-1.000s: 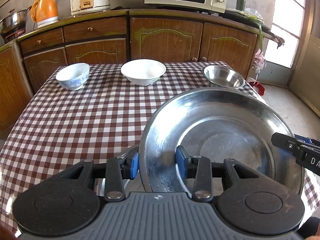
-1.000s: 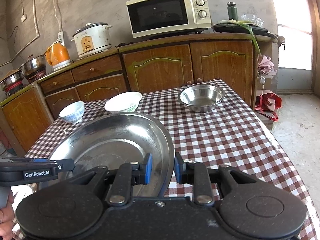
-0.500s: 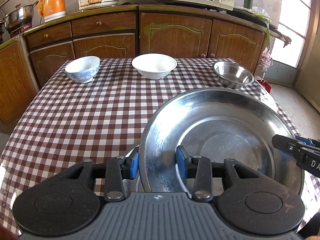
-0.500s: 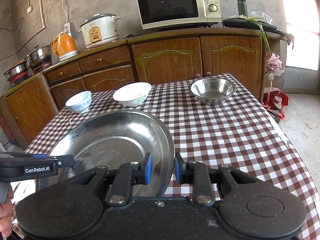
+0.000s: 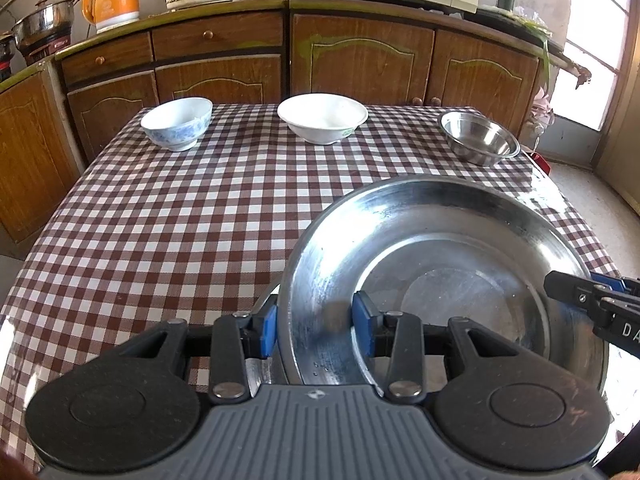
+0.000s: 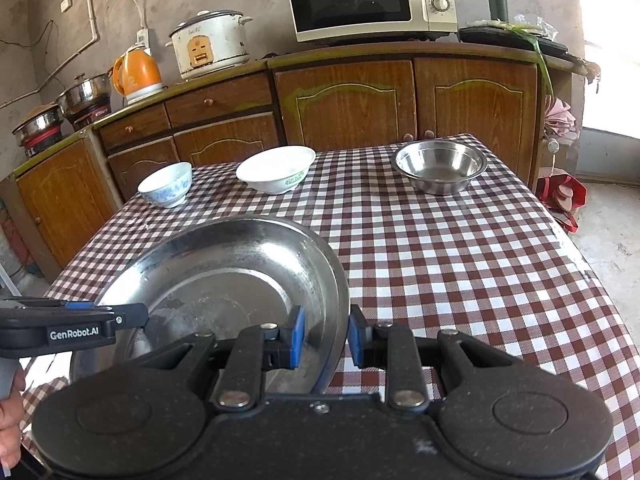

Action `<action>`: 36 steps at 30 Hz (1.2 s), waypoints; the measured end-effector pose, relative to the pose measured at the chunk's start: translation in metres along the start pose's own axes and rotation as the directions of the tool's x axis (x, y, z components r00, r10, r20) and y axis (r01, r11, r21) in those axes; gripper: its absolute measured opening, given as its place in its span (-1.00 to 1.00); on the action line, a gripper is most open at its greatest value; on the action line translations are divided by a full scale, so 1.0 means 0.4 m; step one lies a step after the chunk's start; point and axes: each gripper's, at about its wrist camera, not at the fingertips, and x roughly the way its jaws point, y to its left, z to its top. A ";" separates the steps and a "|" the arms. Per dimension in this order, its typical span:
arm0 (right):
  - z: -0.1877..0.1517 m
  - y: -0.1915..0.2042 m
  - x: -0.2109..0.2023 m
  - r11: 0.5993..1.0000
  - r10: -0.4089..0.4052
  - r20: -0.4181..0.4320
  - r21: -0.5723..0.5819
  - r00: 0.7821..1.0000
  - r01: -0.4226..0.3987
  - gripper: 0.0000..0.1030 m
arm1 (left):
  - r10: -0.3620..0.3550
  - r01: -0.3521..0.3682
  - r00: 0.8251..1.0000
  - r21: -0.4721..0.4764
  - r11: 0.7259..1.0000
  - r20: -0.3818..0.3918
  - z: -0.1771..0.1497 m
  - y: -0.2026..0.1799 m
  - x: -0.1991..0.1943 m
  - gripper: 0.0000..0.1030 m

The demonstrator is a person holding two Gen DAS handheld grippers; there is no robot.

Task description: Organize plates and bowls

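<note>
A large steel plate (image 5: pixel 440 248) (image 6: pixel 224 272) hangs over the near end of the checked table (image 5: pixel 180 220), held from both sides. My left gripper (image 5: pixel 316 320) is shut on its left rim, one blue pad outside and one inside. My right gripper (image 6: pixel 326 334) is shut on the opposite rim in the same way. Each gripper shows in the other's view: the right gripper (image 5: pixel 592 304) and the left gripper (image 6: pixel 80 322). Along the far edge stand a blue-patterned bowl (image 5: pixel 176 122) (image 6: pixel 165 188), a white bowl (image 5: pixel 322 117) (image 6: pixel 276 168) and a steel bowl (image 5: pixel 479 142) (image 6: pixel 440 164).
Wooden cabinets (image 6: pixel 348 100) run behind the table, with a microwave (image 6: pixel 372 0), a rice cooker (image 6: pixel 208 44) and an orange kettle (image 6: pixel 138 72) on top. The table's right edge drops to bare floor (image 6: pixel 608 240). A person's hand (image 6: pixel 8 420) shows at the lower left.
Both grippers keep their grip on the plate. The two views have drifted, so the three far bowls now sit further right and lower in frame.
</note>
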 end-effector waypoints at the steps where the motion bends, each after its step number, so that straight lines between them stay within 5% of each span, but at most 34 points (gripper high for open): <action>1: -0.002 0.001 0.001 1.000 0.000 -0.002 -0.001 1.000 0.000 -0.41 | 0.000 0.000 1.000 -0.001 1.000 -0.002 -0.001 0.001 0.001 -0.23; 36: -0.067 0.041 0.140 1.000 0.004 -0.134 -0.028 0.991 -0.008 -0.41 | 0.054 -0.053 0.996 0.014 0.998 -0.064 -0.033 0.050 0.096 -0.24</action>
